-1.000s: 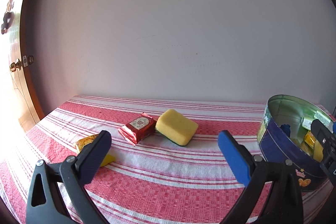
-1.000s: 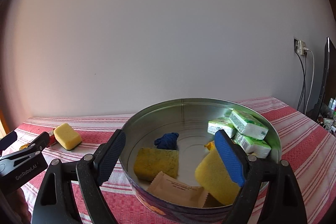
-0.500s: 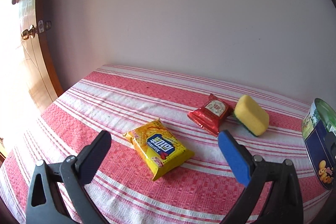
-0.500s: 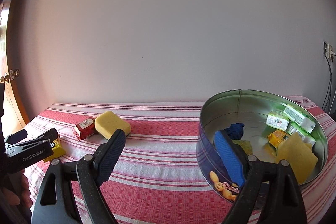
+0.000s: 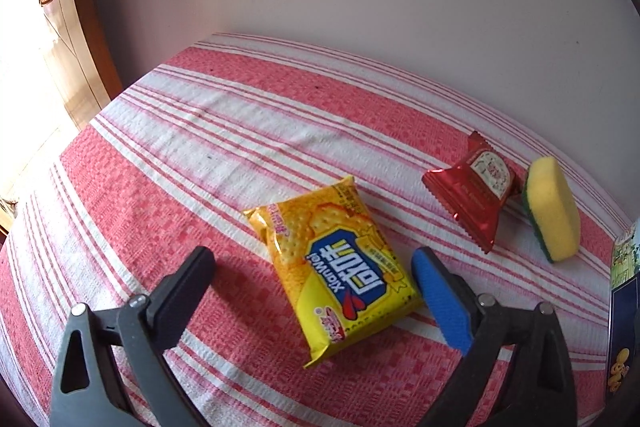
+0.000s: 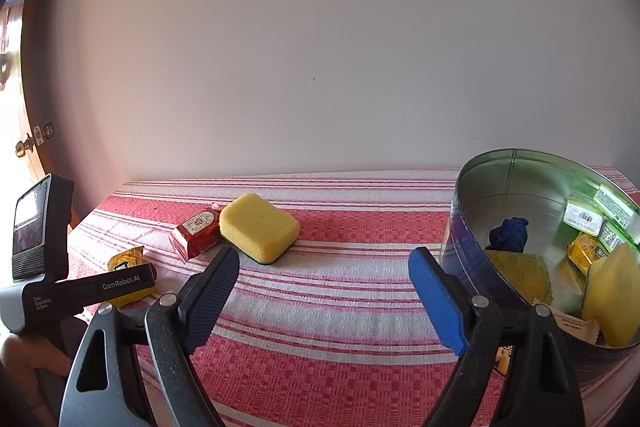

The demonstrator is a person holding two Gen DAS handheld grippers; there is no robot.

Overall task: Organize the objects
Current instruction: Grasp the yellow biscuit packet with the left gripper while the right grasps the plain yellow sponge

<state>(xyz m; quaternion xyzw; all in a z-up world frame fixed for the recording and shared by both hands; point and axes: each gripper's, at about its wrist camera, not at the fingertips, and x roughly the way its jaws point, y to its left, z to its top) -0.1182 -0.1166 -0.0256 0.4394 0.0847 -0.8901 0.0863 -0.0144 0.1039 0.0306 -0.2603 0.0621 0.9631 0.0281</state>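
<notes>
Plainly, the risk sits with the left hand-held gripper (image 5: 312,291), which points steeply down over the yellow cracker packet (image 5: 334,269) on the red-and-white striped surface (image 5: 200,155). Its jaws are closing from nearly full width with the packet between them, yet neither pad touches the wrapper. The packet lies slantwise to the jaw line — its far corner leans left, its near corner juts toward the camera — so I judge the pads could catch it corner to corner and spin it, or pinch only the loose, glossy film and let it slip. Coming down too hard could also crush the crackers or snag the woven cloth.

The right hand-held gripper (image 6: 324,291) is held lower-angled, looking across the surface, jaws wide and holding nothing. Just to its right stands the round tin (image 6: 472,195), already holding sponges, green-labelled packs and a blue cloth. If it drifts right, its blue pad could knock the tin wall.

Farther off, the red packet (image 5: 474,189) touches the yellow sponge (image 5: 554,207), both well apart from the tin — two pieces left outside.
</notes>
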